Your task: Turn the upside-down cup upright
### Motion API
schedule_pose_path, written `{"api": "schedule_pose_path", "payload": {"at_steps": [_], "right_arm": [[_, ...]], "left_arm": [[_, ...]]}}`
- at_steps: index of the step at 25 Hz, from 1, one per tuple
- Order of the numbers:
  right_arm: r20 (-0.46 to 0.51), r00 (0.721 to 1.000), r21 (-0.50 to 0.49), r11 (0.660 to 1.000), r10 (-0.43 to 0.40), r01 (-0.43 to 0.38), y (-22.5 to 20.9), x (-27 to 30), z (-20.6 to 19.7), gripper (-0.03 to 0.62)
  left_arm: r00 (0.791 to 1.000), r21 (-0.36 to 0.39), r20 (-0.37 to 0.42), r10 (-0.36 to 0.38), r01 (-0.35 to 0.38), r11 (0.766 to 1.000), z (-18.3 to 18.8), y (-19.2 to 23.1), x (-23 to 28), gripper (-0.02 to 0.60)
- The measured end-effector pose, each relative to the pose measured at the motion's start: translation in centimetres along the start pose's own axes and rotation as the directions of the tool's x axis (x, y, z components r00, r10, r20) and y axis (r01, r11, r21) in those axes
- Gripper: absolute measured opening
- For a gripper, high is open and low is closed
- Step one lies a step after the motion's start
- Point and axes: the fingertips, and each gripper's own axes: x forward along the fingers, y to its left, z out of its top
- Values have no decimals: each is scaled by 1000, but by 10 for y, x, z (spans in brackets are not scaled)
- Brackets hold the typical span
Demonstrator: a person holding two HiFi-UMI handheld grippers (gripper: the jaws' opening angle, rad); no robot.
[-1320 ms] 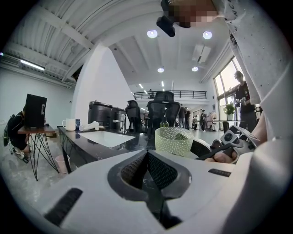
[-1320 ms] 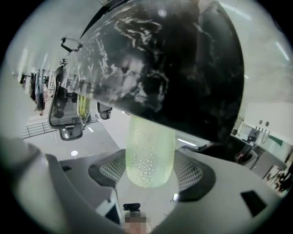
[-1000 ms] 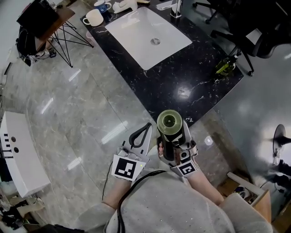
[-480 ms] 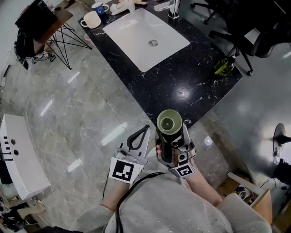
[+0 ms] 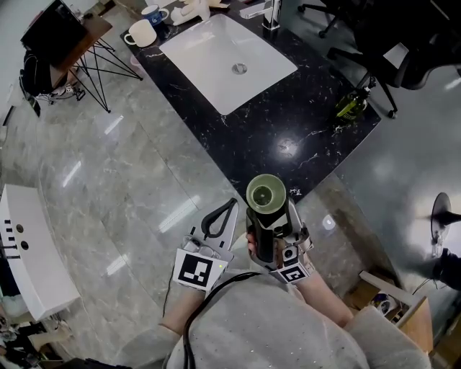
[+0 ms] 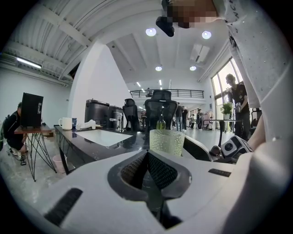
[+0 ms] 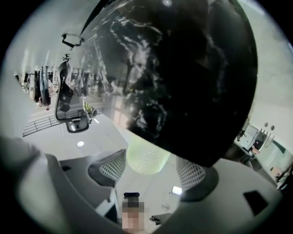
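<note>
A pale green dimpled glass cup [image 5: 266, 194] stands on end in my right gripper [image 5: 269, 218], held close to the person's chest above the floor, just off the counter's near corner. The head view looks straight down on its round end; I cannot tell if that end is the mouth or the base. The right gripper view shows the cup [image 7: 147, 156] between the mesh pads [image 7: 112, 167], gripper [image 7: 149, 168] shut on it. My left gripper [image 5: 229, 205] sits beside it at the left, jaws shut and empty [image 6: 146, 153]; from there the cup [image 6: 167, 142] rises just beyond the tips.
A black marble counter [image 5: 288, 122] holds a white sink [image 5: 216, 54], a tap [image 5: 271, 11], a green bottle [image 5: 351, 107], a white mug [image 5: 142, 32] and a blue mug [image 5: 154, 12]. A wire-legged side table [image 5: 83, 43] stands far left, an office chair [image 5: 403, 43] far right.
Both grippers and the cup keep almost the same place and pose. The counter and sink have drifted slightly up and left in the head view.
</note>
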Motion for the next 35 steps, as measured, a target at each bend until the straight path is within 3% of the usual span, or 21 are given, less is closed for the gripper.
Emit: {"api": "schedule_pose_path", "payload": {"at_steps": [6,9,12,16,19,22,24,26,28,29,32,35], "right_arm": [[-45,997,-120,991,-64,59,8,-10,-8,327],[-101,986,-212,971,-133,109,7,-9,-21,327],[-153,958,-344,922,-241,177,3,-7,-35,327],[-207,932,-472,865,-297,171,13,-2,-54,325],[-201,894,-597,774,-399,211,11,-8,-56,325],[-139,853,-760,606,-504,234,9,-10,-59,319],[-33,837,-864,437,-546,250,12,-16,-55,229],[106,815,-932,229,-570,282,15,-23,-47,83],[243,770,-950,16,-589,312,18,-29,-37,30],[293,748,-946,-69,-596,316,17,-31,-34,25],[376,711,-926,-271,-594,264,10,-36,-40,8],[439,690,-864,-482,-576,147,4,-35,-48,8]], "left_arm": [[1000,0,-1,-5,5,1000,-2,-1,2,6],[1000,-5,0,-10,10,1000,-1,-2,2,6],[1000,-11,3,-15,16,1000,-2,-4,3,7],[999,10,-3,-33,33,999,-15,-6,2,6],[999,17,15,-38,37,999,-16,-7,1,7],[999,-1,27,-29,29,1000,-17,-10,-3,7],[999,-2,25,-19,19,1000,-20,-16,-9,6],[999,5,35,-3,3,1000,-18,-21,-14,7],[999,-10,51,16,-16,1000,-15,-25,-16,6],[998,-22,58,22,-21,1000,-15,-28,-18,6],[997,-29,75,23,-21,999,-14,-45,-22,6],[995,-36,92,25,-22,999,-10,-57,-23,6]]}}
